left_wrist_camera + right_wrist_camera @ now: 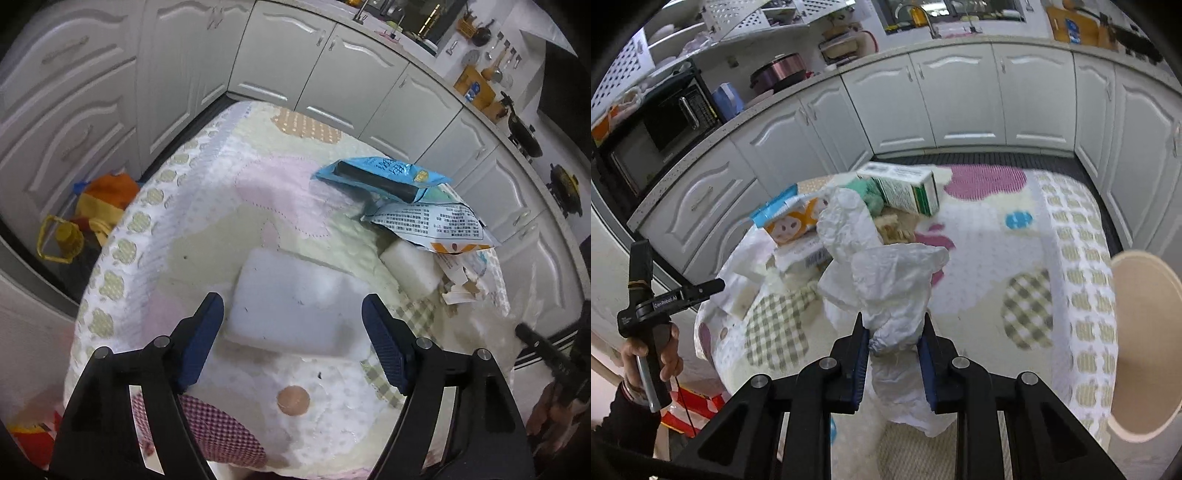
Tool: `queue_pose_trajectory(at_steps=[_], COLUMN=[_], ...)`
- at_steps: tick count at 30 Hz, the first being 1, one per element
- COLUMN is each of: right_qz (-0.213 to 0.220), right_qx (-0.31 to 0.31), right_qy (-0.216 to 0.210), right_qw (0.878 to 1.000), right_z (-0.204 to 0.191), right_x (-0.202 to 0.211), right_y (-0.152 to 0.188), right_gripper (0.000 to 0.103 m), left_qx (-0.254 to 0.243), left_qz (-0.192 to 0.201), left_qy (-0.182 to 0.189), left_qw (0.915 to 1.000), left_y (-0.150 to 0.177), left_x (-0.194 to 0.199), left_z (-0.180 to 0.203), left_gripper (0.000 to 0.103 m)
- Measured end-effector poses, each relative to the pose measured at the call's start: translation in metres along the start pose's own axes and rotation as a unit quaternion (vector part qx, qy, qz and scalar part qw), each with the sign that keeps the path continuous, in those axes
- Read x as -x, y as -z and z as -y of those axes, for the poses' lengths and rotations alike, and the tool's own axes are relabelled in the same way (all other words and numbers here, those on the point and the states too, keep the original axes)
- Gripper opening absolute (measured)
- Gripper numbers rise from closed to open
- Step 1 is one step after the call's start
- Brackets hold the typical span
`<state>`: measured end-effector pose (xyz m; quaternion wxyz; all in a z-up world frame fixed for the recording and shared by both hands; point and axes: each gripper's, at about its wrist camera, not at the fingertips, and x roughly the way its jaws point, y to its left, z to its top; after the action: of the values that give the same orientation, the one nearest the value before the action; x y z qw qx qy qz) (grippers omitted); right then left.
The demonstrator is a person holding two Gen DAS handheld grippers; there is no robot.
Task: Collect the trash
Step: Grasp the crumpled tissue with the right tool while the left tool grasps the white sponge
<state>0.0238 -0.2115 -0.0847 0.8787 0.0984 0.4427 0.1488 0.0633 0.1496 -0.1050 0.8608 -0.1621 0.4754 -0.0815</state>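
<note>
Our right gripper (893, 341) is pinching a crumpled white plastic bag (886, 280) at frame center, with the beige bin (1145, 369) at the right edge. Our left gripper (293, 325) is spread wide over a white foam block (295, 306), not touching it as far as we can tell; snack wrappers (413, 199) sit upper right.

Kitchen w/ white raised-panel cabinets (960, 96) running along the walls, metal handles, pale speckled countertop (701, 136) on top. Black microwave (653, 136) sits at the counter's left end, pink-lidded pot (781, 70) beside it, perforated white shelves (738, 14) above. Sink faucet (929, 22) under a dark window (953, 9). Utensils hang on the wall (495, 55) near the gas stove (561, 184). Dark floor strip (979, 158) along the cabinet base. Table covered w/ patchwork pastel cloth (207, 206).
</note>
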Motion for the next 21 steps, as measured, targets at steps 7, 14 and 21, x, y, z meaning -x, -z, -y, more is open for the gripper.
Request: queue_pose_trajectory(at_steps=[7,14,21], right_qz=[-0.019,-0.022,-0.024], right_qx=[0.002,0.007,0.002], right_qy=[-0.011,-0.019,-0.019], right_qw=[1.0,1.0,1.0], right_z=[-0.002,-0.005,-0.006], right_x=[-0.008,-0.011,-0.012], right_y=[0.012,0.014,0.014], right_gripper=[0.024,0.024,0.024], left_qx=[0.013,0.015,0.007], left_qz=[-0.001,-0.009,-0.002], left_qy=[-0.05,-0.136,-0.164], left_qw=[0.9987,0.9905,0.9864], left_y=[0.021,0.029,0.004], left_x=[0.012,0.021,-0.008], left_z=[-0.003,-0.028,-0.024], left_gripper=[0.077,0.077,0.075])
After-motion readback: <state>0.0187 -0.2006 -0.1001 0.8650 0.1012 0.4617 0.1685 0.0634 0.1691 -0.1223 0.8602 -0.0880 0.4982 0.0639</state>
